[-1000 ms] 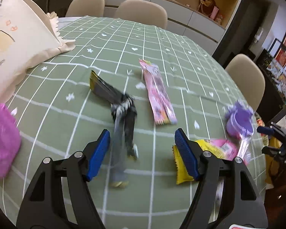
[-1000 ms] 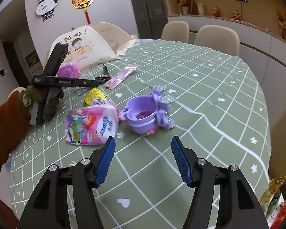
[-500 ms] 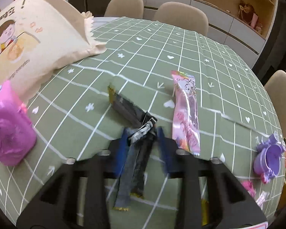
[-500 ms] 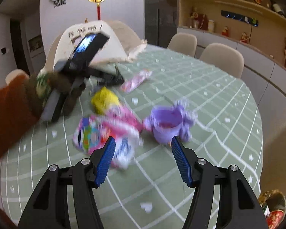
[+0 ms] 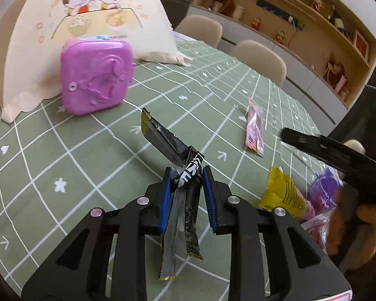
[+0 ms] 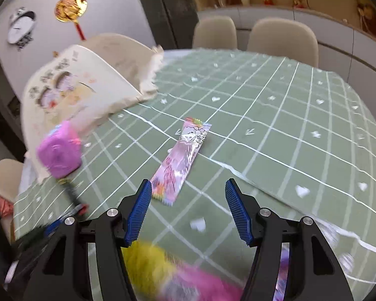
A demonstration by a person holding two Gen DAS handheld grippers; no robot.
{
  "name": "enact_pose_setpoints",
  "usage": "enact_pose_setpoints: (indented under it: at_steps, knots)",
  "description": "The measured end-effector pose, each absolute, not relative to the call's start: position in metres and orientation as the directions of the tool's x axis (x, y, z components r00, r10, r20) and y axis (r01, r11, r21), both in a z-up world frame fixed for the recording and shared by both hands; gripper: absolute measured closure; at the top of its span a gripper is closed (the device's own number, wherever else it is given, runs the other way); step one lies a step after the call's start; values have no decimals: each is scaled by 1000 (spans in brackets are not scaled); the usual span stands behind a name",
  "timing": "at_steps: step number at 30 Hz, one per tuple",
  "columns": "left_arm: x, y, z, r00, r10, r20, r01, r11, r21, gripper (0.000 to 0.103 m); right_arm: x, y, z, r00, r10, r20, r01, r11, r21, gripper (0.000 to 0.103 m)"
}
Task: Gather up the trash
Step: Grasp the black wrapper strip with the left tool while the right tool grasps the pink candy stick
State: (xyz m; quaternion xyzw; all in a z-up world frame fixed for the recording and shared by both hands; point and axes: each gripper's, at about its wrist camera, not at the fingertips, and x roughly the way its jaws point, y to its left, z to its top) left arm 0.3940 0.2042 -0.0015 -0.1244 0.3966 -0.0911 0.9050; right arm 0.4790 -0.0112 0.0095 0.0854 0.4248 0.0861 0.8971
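My left gripper (image 5: 186, 175) is shut on a crumpled black and silver wrapper (image 5: 168, 141) and holds it lifted above the green checked tablecloth (image 5: 92, 150). Its ends hang down between the fingers. My right gripper (image 6: 188, 190) is open and empty, just above the near end of a long pink wrapper (image 6: 183, 160) lying flat on the cloth; that wrapper also shows in the left wrist view (image 5: 255, 128). A yellow wrapper (image 5: 283, 193) and pink packets (image 5: 313, 225) lie to the right.
A cream food-cover tent (image 5: 87, 25) stands at the back left with a pink plastic case (image 5: 97, 75) leaning on it. A purple toy cup (image 5: 323, 188) sits at the right. Beige chairs (image 6: 283, 37) ring the table's far edge.
My left gripper closed on the black wrapper and lifted it, turning left. My right gripper swung left from the purple cup to the long pink wrapper, still open.
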Motion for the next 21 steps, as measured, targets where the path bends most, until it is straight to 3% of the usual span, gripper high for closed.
enact_pose_setpoints:
  at_steps: [5, 10, 15, 21]
  knots:
    - [392, 205, 0, 662, -294, -690, 89, 944, -317, 79, 512, 4, -1, 587, 183, -789, -52, 981, 189, 47]
    - [393, 211, -2, 648, -321, -690, 91, 933, -349, 79, 533, 28, -12, 547, 125, -828, -71, 992, 102, 60]
    - [394, 213, -2, 646, -332, -687, 92, 928, -362, 79, 525, 39, -6, 590, 103, -801, -125, 992, 35, 88]
    - [392, 215, 1, 657, -333, -676, 91, 926, -367, 79, 478, 25, 29, 655, 179, -734, -198, 978, 62, 90]
